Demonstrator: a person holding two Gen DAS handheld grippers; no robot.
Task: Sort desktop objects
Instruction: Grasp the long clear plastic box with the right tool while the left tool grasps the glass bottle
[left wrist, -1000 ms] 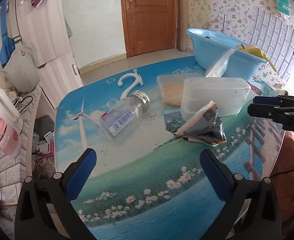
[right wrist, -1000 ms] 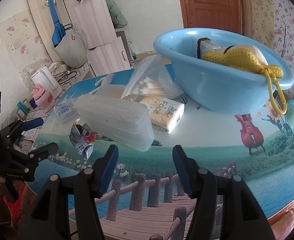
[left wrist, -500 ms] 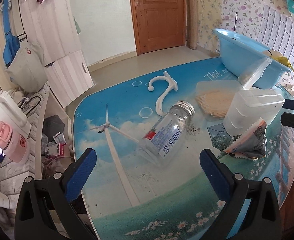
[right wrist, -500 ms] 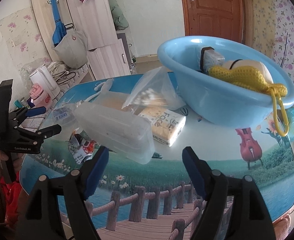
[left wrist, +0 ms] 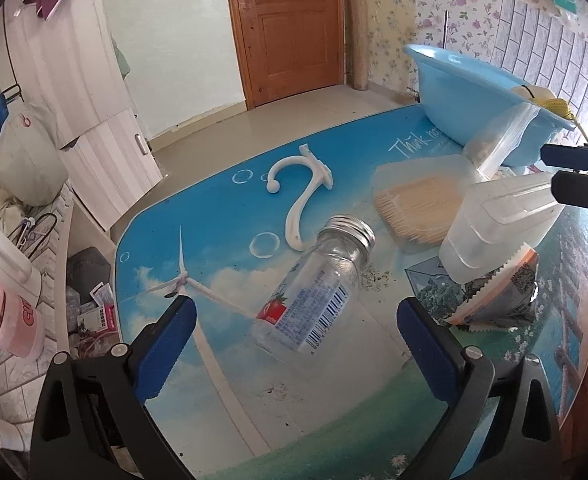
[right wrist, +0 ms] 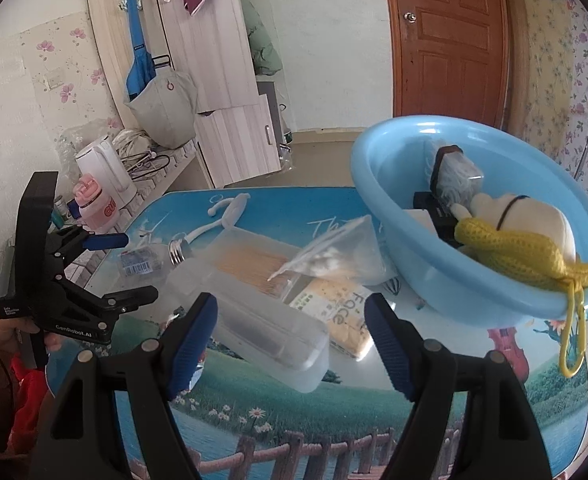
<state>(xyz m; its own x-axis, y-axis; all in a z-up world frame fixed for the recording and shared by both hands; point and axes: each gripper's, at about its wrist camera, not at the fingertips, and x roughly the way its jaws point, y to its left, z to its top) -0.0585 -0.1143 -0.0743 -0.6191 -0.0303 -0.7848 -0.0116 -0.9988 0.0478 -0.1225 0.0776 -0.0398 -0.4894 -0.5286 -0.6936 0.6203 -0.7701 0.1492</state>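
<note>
Glass jar [left wrist: 318, 292] lying on its side on tabletop [left wrist: 221, 400], between the wide-open, empty left tool [left wrist: 294, 336], right tool [right wrist: 289, 336] spread open, empty, over clear box [right wrist: 261, 328], tissue pack [right wrist: 342, 316] reading "Face"

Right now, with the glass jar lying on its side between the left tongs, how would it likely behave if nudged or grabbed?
The glass jar lies on its side, so a nudge would probably roll it. It looks nearly empty, so likely light. Its smooth glass may slip in the open left tongs; squeezing the labelled body seems safer than the metal cap.
</note>
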